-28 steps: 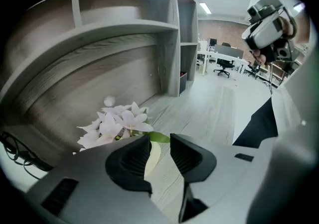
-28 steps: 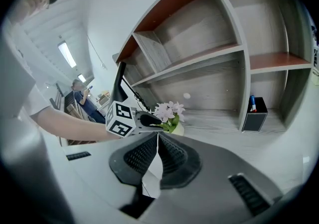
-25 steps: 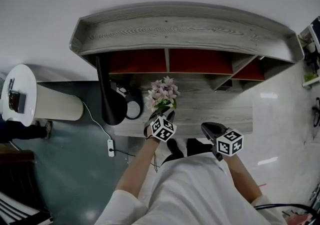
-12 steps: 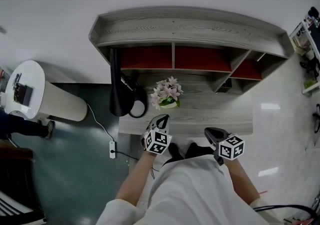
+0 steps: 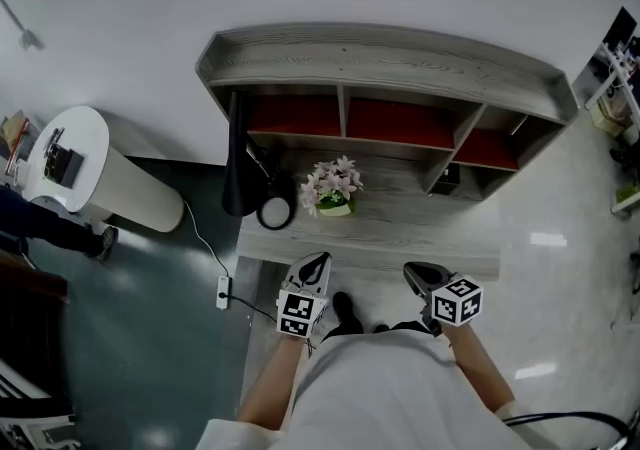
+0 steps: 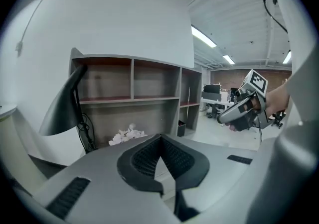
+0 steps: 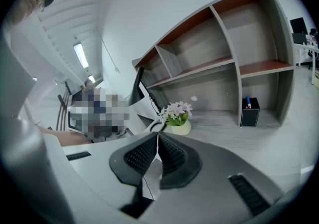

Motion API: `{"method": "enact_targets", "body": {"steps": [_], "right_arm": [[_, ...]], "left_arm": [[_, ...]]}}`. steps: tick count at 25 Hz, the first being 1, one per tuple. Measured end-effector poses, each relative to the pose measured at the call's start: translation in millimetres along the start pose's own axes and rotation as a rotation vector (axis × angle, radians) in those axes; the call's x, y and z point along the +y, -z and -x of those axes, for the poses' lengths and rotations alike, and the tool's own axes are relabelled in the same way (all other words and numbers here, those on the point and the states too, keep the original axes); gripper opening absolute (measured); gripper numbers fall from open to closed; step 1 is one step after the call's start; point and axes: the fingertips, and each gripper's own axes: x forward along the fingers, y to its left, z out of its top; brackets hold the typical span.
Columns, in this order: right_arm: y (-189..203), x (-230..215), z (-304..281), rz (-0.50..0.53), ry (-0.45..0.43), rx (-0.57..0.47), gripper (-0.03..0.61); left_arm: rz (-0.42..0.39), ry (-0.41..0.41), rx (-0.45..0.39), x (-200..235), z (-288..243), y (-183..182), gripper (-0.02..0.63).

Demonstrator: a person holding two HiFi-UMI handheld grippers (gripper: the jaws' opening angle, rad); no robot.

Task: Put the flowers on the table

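Note:
A small pot of pale pink flowers [image 5: 332, 188] stands upright on the grey wooden desk [image 5: 420, 228], left of its middle. It also shows in the left gripper view [image 6: 127, 135] and the right gripper view [image 7: 178, 113]. My left gripper [image 5: 318, 260] hovers off the desk's front edge, well short of the flowers, jaws shut with nothing between them [image 6: 160, 138]. My right gripper [image 5: 412, 273] hangs beside it to the right, also shut and empty [image 7: 158, 136]. The right gripper [image 6: 241, 111] appears in the left gripper view too.
A black desk lamp [image 5: 238, 163] with a round base [image 5: 273, 213] stands left of the flowers. A black pen holder [image 5: 447, 178] sits at the back right under the red-backed shelves [image 5: 390, 123]. A white round stand [image 5: 90, 183] and a power strip [image 5: 222, 290] are on the floor at left.
My left gripper has let go of the flower pot, shut its jaws and drawn back off the desk toward me. The right gripper has also drawn back a little. The flowers stay on the desk.

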Motion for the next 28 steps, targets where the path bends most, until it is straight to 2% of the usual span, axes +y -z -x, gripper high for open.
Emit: {"method": "enact_targets", "body": {"steps": [6,11,17,22,28], "right_arm": [[16,3,37,0.063,-0.024,0.018,0.02],[38,8,71,0.072,-0.028,0.016,0.02],[66,8,103,-0.013,-0.054,0.022,0.02],[82,17,116,-0.001,-0.067,0.013,0.02],[81,37,124,0.034,-0.077,-0.042,0.018]], "left_arm": [[0.095,-0.042,0.031,-29,25,15,0.01],[0.271,-0.034,0.064,-55,54,36,0.011],[0.274,-0.074,0.131,-90,92,71,0.011],[0.321,-0.071,0.122,-115,123,78,0.01],[0.323,-0.072,0.106,-123,153,76,0.011]]}}
